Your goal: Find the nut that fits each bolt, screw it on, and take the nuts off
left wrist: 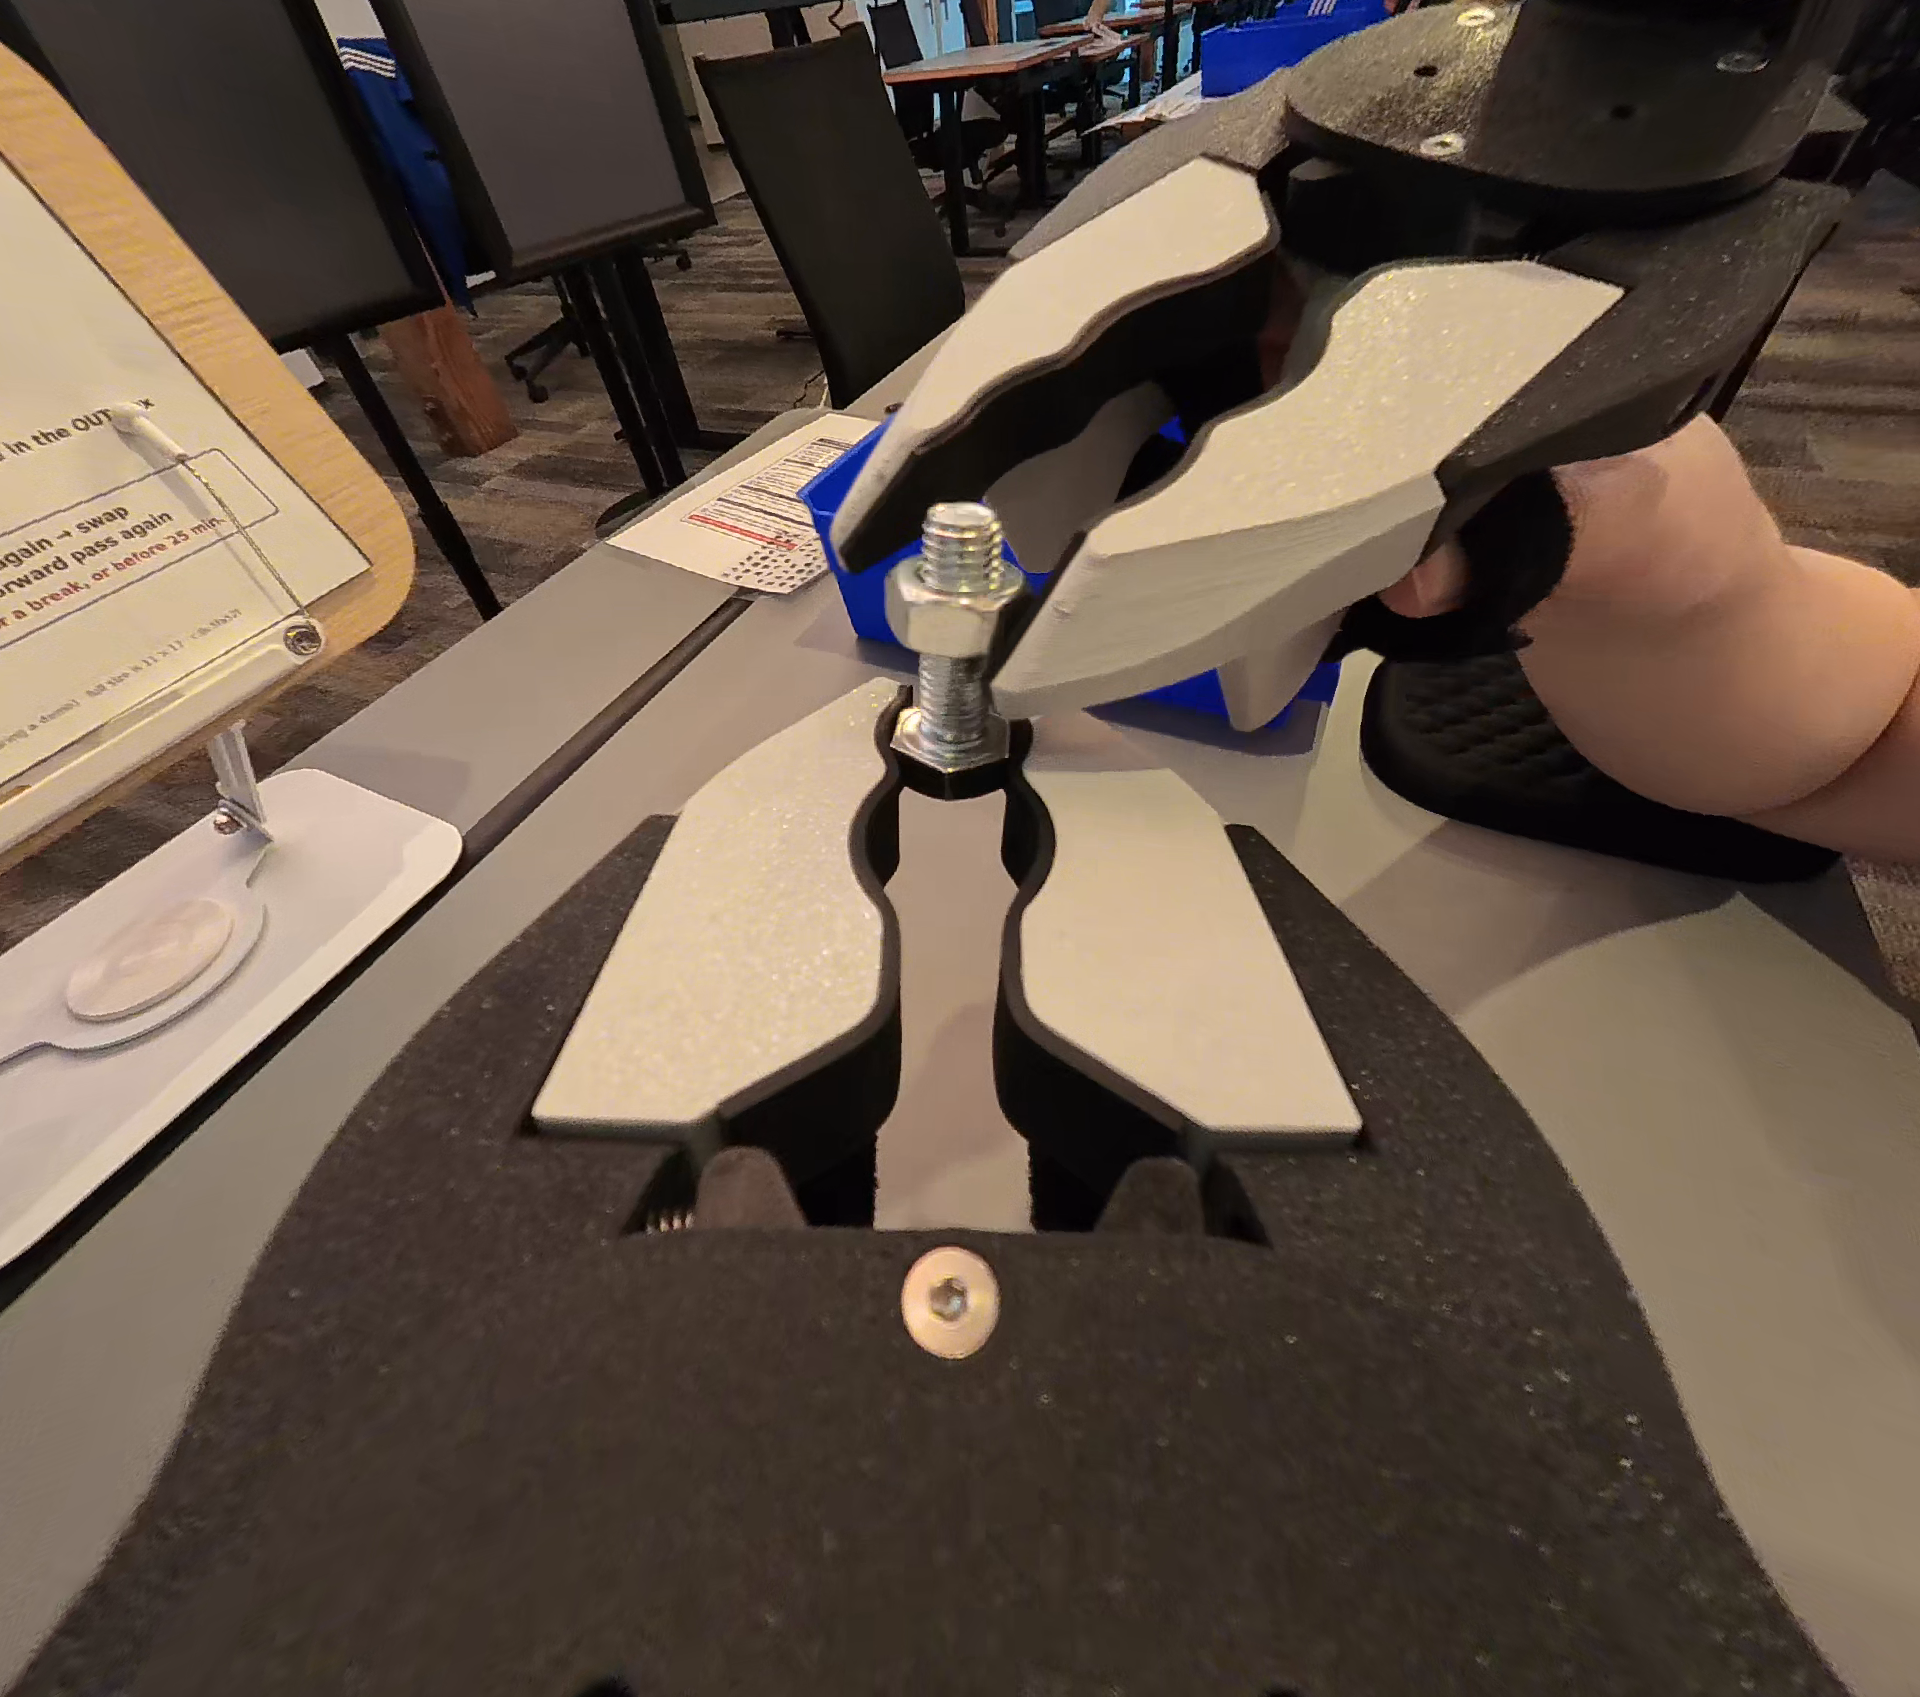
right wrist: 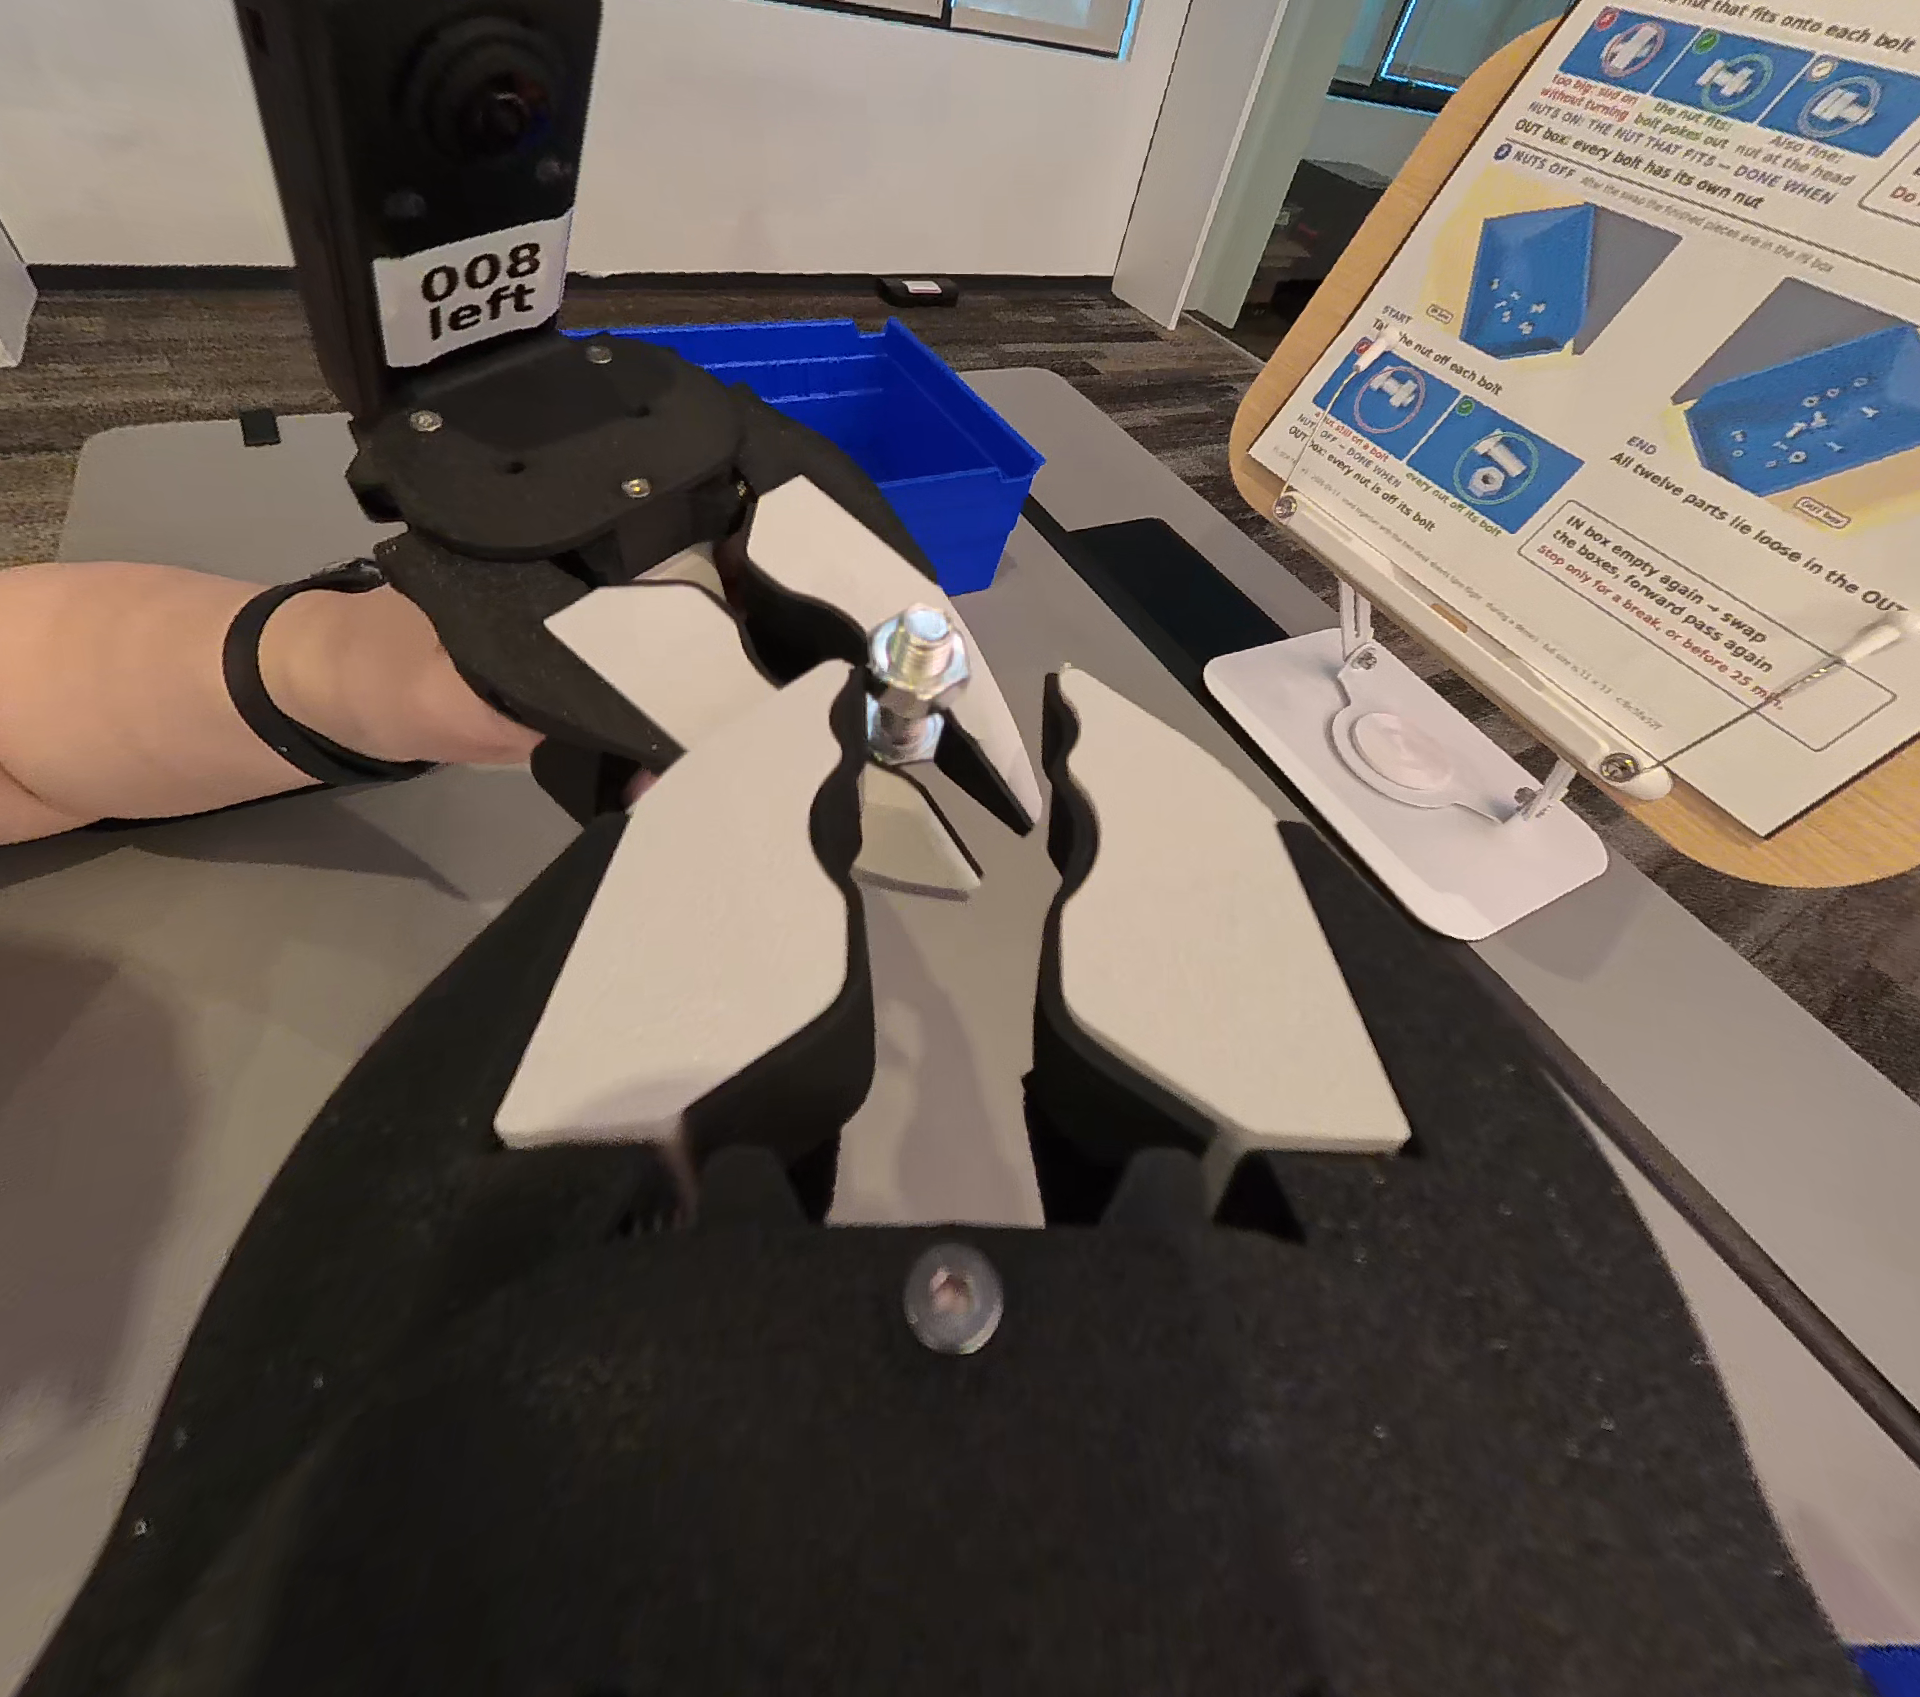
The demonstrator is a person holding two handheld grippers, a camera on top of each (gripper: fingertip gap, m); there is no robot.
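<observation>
A silver bolt (left wrist: 954,702) stands upright over the grey table (left wrist: 1558,1076). A silver hex nut (left wrist: 951,608) sits partway down its thread, with the threaded tip showing above it. My left gripper (left wrist: 961,748) is shut on the bolt's head. My right gripper (left wrist: 945,603) comes in from the right, tilted down, with its jaws open on either side of the nut. In the right wrist view the nut (right wrist: 920,660) lies close to the right gripper's (right wrist: 945,697) left finger (right wrist: 727,868), with a clear gap to the other. The left gripper (right wrist: 935,780) holds the bolt (right wrist: 902,728) from the left.
A blue bin (left wrist: 857,567) stands just behind the right gripper. Another blue bin (right wrist: 894,442) stands behind the left gripper. An instruction board (right wrist: 1662,297) on a white stand (right wrist: 1434,774) is at the table's side. A printed sheet (left wrist: 748,515) lies beside the bin. My two grippers' fingertips are within a few centimetres of each other.
</observation>
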